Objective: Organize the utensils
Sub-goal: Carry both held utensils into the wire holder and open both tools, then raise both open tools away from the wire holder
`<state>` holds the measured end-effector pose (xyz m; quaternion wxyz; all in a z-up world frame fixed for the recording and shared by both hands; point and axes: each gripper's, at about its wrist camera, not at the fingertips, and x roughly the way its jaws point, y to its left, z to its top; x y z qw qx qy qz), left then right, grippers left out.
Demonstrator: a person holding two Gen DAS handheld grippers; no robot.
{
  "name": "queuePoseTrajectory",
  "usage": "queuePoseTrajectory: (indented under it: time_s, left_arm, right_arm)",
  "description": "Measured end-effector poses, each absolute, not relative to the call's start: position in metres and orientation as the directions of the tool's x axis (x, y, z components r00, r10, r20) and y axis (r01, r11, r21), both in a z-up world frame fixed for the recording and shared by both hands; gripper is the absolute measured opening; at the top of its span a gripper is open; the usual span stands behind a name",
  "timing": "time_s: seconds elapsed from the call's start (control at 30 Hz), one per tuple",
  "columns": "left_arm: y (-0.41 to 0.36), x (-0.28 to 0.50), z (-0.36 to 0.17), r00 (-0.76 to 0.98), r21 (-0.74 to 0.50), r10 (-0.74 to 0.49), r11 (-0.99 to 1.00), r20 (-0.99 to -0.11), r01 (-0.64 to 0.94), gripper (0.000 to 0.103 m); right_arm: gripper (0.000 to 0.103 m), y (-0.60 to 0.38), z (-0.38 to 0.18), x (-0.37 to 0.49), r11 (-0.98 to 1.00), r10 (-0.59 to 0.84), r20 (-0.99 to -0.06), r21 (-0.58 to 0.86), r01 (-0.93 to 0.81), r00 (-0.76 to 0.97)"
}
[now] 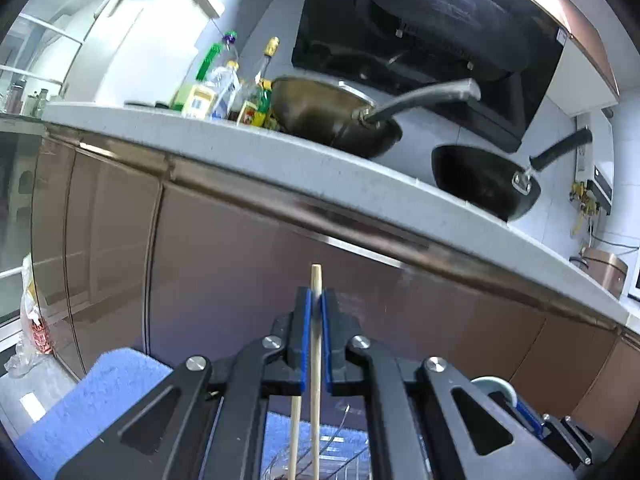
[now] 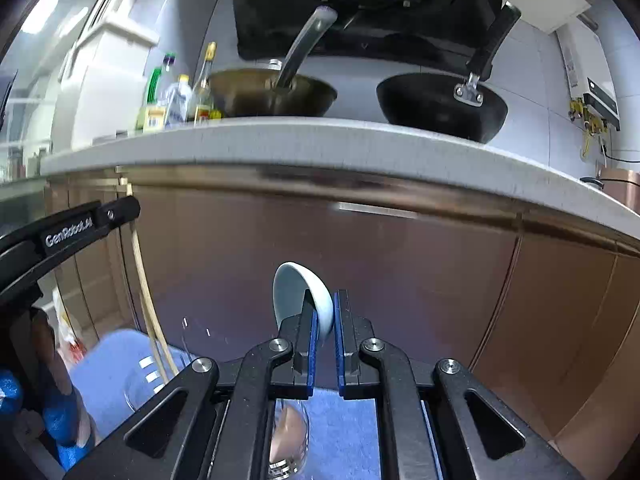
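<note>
Two woks (image 2: pixel 272 92) (bottles (image 2: pixel 176 100), perhaps oil) on counter (image 2: pixel 320 140)

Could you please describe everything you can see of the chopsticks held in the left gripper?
The chopsticks are a pair of pale, slender sticks that look like wood or bamboo. The left gripper is shut on them, its blue pads pinching one stick, whose blunt tip pokes up past the fingertips. The second shows only below the pads. They stand roughly upright over a blue mat.

2 pans (image 2: pixel 272 92) sit side by side on the counter (image 2: pixel 320 140). Bottles (image 2: pixel 176 96) stand left of them. Cabinets (image 2: pixel 400 260) are below the counter.
</note>
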<state>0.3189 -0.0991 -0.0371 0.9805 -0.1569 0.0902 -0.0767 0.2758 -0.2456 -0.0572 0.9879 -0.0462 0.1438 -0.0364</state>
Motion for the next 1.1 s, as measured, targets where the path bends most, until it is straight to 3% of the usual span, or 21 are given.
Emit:
queuePoseTrajectory:
  time_s: [0.1,0.23,0.3,0.83,0.93,1.1]
  left_arm:
    - [-0.100,0.316,-0.048,0.968,-0.301,-0.185,0.945,-0.171,0.127,0.007]
    - [-0.096,0.308,-0.051,0.959,-0.291,-0.202,0.947,-0.200,0.139,0.021]
    - [-0.094,0.302,-0.049,0.957,-0.280,-0.202,0.950,-0.209,0.139,0.023]
    - [-0.045,0.213,-0.032,0.931,-0.156,-0.121,0.985,-0.346,0.070,0.032]
    - [-0.032,0.192,-0.034,0.922,-0.150,-0.113,0.987,-0.371,0.060,0.033]
    - [-0.013,0.161,-0.036,0.915,-0.125,-0.085,0.991,-0.394,0.039,0.034]
  right_arm:
    - [0.011,-0.244,-0.071,0.276,0.995,-0.071,-0.313,-0.094,0.043,0.947]
    - [0.031,-0.242,-0.077,0.270,0.996,-0.049,-0.326,-0.090,0.020,0.944]
    - [0.034,-0.241,-0.075,0.266,0.996,-0.042,-0.328,-0.093,0.012,0.944]
    - [0.036,-0.228,-0.055,0.220,0.996,-0.017,-0.385,-0.083,-0.016,0.923]
    - [0.043,-0.220,-0.055,0.203,0.994,-0.045,-0.420,-0.109,-0.002,0.906]
    - [0.045,-0.200,-0.053,0.166,0.987,-0.088,-0.433,-0.158,0.020,0.897]
